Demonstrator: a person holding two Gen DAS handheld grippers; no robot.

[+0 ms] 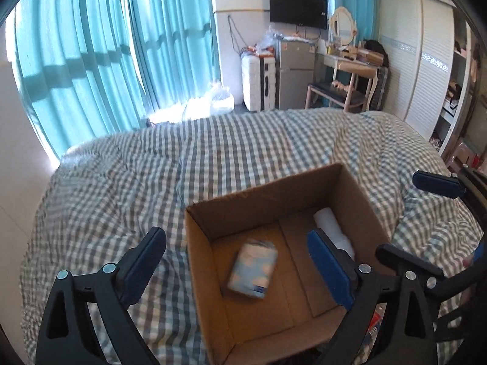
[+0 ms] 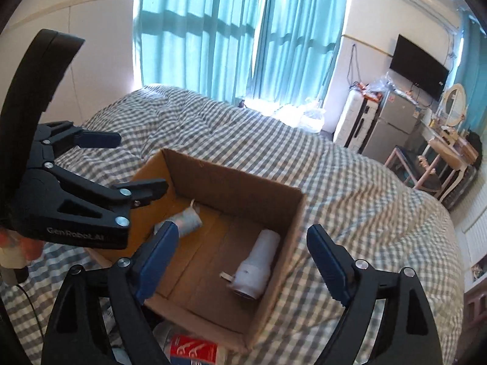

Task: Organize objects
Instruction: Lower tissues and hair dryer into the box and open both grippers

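Both grippers over an open cardboard box (image 1: 359,200) on a bed with a grey-and-white checked duvet (image 1: 152,167). Left gripper (image 1: 234,261) fingers wide apart, nothing between the pads, one finger outside the box's left wall and the other over its floor. Right gripper (image 2: 243,261) fingers also spread, empty, straddling the box's near right corner. Already inside: a soft pack with a blue-and-white cloud print (image 1: 253,269), blurred and tilted near the middle of the floor (possibly not yet settled), and a white cylindrical bottle (image 2: 257,263) lying on its side along the right wall. Just outside the near edge, a red-and-white packet (image 2: 191,349) on the duvet, only partly visible, likely next to go in. Main risks: the box on soft bedding, easy to tip or slide if a finger catches a wall on the way out; the bottle free to roll if the box is nudged; the two grippers close together over one small opening, so a hurried reach for the packet could knock them together.
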